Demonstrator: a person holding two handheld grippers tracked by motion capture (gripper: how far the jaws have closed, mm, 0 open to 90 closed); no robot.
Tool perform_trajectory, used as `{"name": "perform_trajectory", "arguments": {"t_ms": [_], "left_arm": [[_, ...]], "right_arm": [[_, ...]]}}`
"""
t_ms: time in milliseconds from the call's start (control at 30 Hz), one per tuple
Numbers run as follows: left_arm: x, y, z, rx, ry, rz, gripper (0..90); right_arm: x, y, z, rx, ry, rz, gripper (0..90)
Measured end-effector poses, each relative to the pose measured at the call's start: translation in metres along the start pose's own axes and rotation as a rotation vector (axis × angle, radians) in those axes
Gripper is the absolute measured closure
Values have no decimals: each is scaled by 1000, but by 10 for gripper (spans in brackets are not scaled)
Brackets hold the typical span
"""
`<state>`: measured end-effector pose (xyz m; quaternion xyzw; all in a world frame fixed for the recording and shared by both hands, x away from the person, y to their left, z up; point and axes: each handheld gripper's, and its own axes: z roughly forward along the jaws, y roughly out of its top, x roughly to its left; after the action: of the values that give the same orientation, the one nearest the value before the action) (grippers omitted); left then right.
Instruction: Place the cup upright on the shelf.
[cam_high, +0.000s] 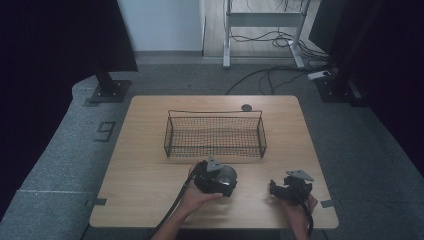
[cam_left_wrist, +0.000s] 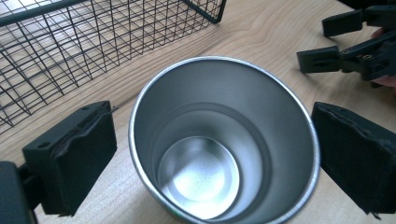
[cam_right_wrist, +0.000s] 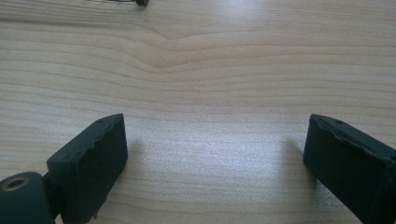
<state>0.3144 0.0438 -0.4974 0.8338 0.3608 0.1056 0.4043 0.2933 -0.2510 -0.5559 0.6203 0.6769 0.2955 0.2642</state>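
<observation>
A shiny steel cup (cam_left_wrist: 224, 140) stands upright on the wooden table (cam_high: 145, 175), just in front of the wire basket (cam_high: 215, 150). My left gripper (cam_left_wrist: 212, 158) looks down into the cup, one black pad on each side of the rim. The left pad stands clear of the rim and the right pad sits very close to it, so the jaws are open around the cup. In the high view the left gripper (cam_high: 226, 182) covers most of the cup (cam_high: 229, 175). My right gripper (cam_right_wrist: 215, 158) hovers low over bare wood, open and empty, at the front right (cam_high: 277, 189).
The empty black wire basket (cam_left_wrist: 70, 56) sits mid-table behind the cup. A small dark disc (cam_high: 246, 107) lies at the far edge. The right gripper (cam_left_wrist: 345, 46) shows at the top right of the left gripper view. Bare wood lies left and right of the basket.
</observation>
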Motion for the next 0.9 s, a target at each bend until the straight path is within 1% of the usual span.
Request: {"name": "perform_trajectory", "arguments": {"t_ms": [167, 267, 333, 400, 433, 600, 667, 767, 900], "left_arm": [[-3, -1, 5, 13, 13, 18, 37], [-4, -2, 8, 12, 22, 17, 58], [-3, -3, 10, 18, 10, 2, 72], [-4, -4, 10, -2, 3, -4, 111], [-4, -4, 10, -4, 7, 0, 135], [-2, -5, 8, -4, -6, 17, 142], [-2, -6, 7, -15, -16, 26, 144], [-3, -5, 3, -34, -39, 22, 144], [-2, -2, -5, -46, -68, 13, 144]], "right_arm": [[0, 0, 0, 1, 0, 1, 66], [0, 0, 0, 0, 0, 0, 67], [0, 0, 0, 0, 1, 0, 67], [0, 0, 0, 0, 0, 1, 67], [0, 0, 0, -1, 0, -1, 67], [0, 0, 0, 0, 2, 0, 67], [0, 0, 0, 0, 3, 0, 68], [0, 0, 0, 0, 3, 1, 68], [0, 0, 0, 0, 3, 1, 68]]}}
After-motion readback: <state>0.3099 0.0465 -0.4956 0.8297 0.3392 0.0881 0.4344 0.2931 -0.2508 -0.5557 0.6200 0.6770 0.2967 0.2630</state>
